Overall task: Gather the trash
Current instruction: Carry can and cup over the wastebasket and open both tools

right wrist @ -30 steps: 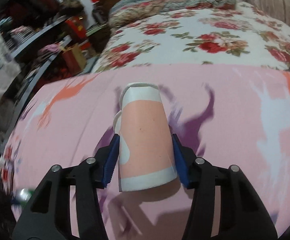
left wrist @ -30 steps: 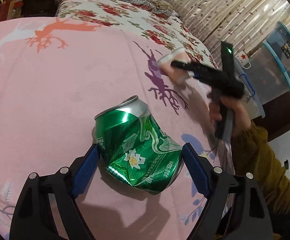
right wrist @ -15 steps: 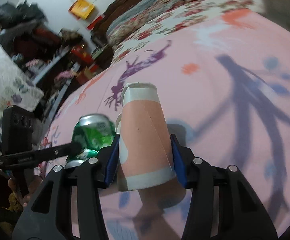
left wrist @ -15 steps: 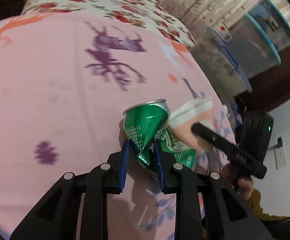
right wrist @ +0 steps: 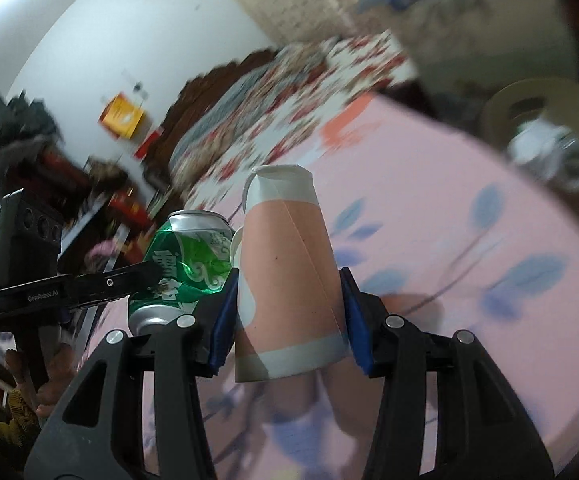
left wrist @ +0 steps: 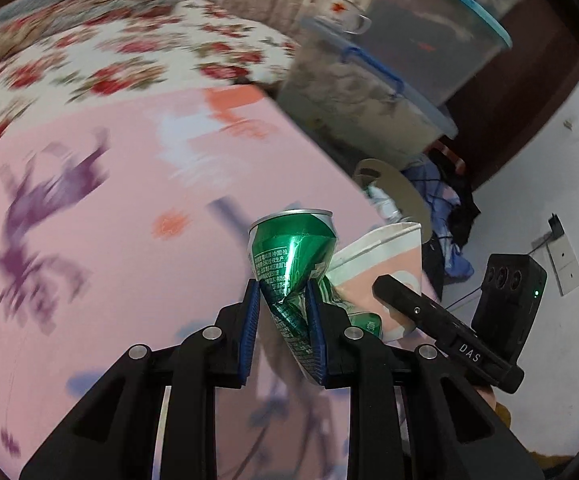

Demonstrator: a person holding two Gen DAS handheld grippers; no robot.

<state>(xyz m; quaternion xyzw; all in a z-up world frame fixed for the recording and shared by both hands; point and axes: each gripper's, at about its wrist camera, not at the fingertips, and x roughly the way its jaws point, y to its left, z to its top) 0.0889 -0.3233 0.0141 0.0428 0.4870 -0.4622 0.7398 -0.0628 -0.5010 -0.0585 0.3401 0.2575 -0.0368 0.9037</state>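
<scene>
My left gripper (left wrist: 283, 328) is shut on a crushed green can (left wrist: 291, 256) and holds it above the pink bed sheet (left wrist: 109, 240). My right gripper (right wrist: 287, 316) is shut on a pink and white paper cup (right wrist: 287, 280), held upside down. The two grippers are side by side: the cup shows right of the can in the left wrist view (left wrist: 381, 276), and the can shows left of the cup in the right wrist view (right wrist: 185, 264). A tan bin (right wrist: 545, 128) with white trash inside stands beyond the bed edge, also in the left wrist view (left wrist: 389, 188).
Stacked clear storage tubs (left wrist: 389, 80) with blue rims stand past the bed edge. A floral quilt (left wrist: 109, 60) lies at the far end of the bed. Clothes (left wrist: 449, 216) lie on the floor by the white wall. Cluttered shelves (right wrist: 49, 152) stand at the left.
My left gripper closed on the can and lifted it off the sheet. Both grippers swung together with their loads toward the bed edge, bringing the bin and tubs into view.
</scene>
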